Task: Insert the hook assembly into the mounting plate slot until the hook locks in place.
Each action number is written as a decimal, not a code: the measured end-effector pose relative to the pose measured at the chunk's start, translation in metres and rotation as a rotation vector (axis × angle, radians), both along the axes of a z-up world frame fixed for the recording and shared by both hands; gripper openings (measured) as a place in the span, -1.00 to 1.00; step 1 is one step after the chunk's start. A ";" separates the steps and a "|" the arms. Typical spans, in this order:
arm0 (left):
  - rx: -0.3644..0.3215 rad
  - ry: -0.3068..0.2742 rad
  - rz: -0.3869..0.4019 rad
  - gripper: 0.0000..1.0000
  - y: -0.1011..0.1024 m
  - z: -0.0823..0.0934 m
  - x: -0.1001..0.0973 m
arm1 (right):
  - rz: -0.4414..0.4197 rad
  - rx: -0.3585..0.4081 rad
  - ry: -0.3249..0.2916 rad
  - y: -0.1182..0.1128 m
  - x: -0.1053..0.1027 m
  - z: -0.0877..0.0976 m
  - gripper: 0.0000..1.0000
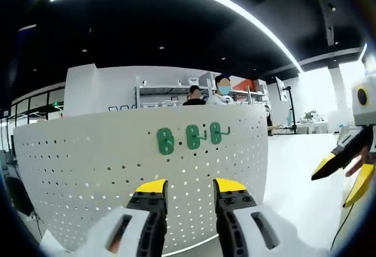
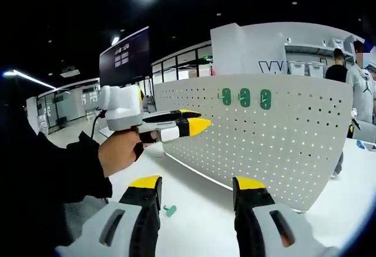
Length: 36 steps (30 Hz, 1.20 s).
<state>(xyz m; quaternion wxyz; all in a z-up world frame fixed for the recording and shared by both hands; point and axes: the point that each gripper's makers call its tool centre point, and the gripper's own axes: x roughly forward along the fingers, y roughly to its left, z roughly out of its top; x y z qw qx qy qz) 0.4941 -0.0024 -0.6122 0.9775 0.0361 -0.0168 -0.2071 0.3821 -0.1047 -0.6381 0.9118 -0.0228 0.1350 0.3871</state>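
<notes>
On the white tabletop point(image 2: 200, 222) lies one small green hook assembly point(image 2: 170, 210), between the right gripper point(image 2: 197, 188) jaws, which stand apart and empty. It appears light, rigid moulded plastic; judged best pinched across its flat body. To its right the curved white perforated mounting plate point(image 1: 106, 163) stands upright, carrying three green hooks point(image 1: 192, 137). The left gripper point(image 1: 188, 188) is open, holding nothing.

The right gripper point(image 1: 343, 172) is cut off by the left gripper view's right edge. Three green hooks point(image 1: 191, 138) on the pegboard point(image 1: 88, 169) are too small to tell whether they're locked.
</notes>
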 end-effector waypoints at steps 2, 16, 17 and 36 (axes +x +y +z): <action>-0.008 0.004 0.005 -0.35 0.008 -0.003 -0.004 | 0.008 -0.002 0.000 0.003 0.000 -0.001 -0.08; -0.006 -0.003 0.070 -0.34 0.056 -0.004 -0.042 | 0.093 -0.015 0.003 0.034 -0.004 -0.004 -0.08; -0.011 -0.003 0.076 -0.34 0.061 -0.004 -0.046 | 0.101 -0.013 0.004 0.036 -0.005 -0.004 -0.08; 0.022 0.029 0.245 -0.33 0.140 -0.034 -0.104 | 0.208 -0.059 0.041 0.075 -0.003 -0.022 -0.09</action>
